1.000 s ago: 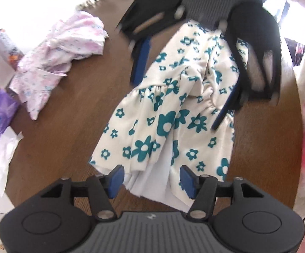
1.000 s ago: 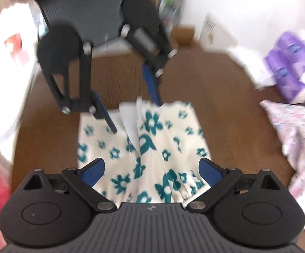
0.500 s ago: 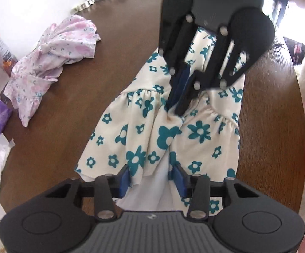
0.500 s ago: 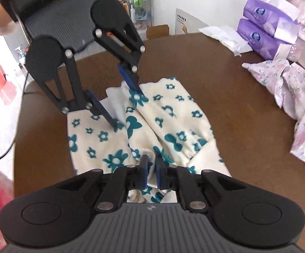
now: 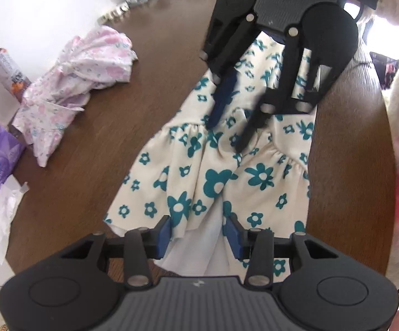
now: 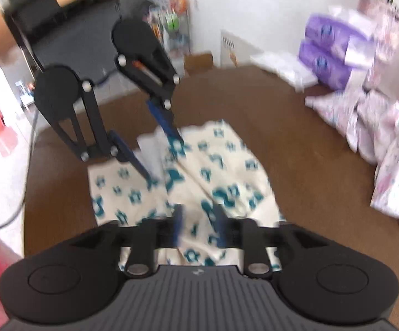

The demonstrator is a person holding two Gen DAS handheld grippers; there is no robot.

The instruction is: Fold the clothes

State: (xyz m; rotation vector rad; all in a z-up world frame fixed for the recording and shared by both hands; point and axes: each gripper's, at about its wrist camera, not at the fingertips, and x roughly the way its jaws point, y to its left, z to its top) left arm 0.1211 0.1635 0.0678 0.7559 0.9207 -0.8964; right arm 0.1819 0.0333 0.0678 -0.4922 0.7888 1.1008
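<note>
Left wrist view showed the left gripper (image 5: 198, 233) spread wide at the hem of the flower dress (image 5: 221, 171), which lay flat on the brown table (image 5: 89, 127). The right gripper (image 5: 227, 132) was spread too, tips down on the dress's gathered middle. They seemed mid-fold; next they would need to pinch the cloth.

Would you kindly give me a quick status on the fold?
Left tool open over the floral dress hem. Right tool open at mid-dress. Pink garment lies clear aside.
</note>
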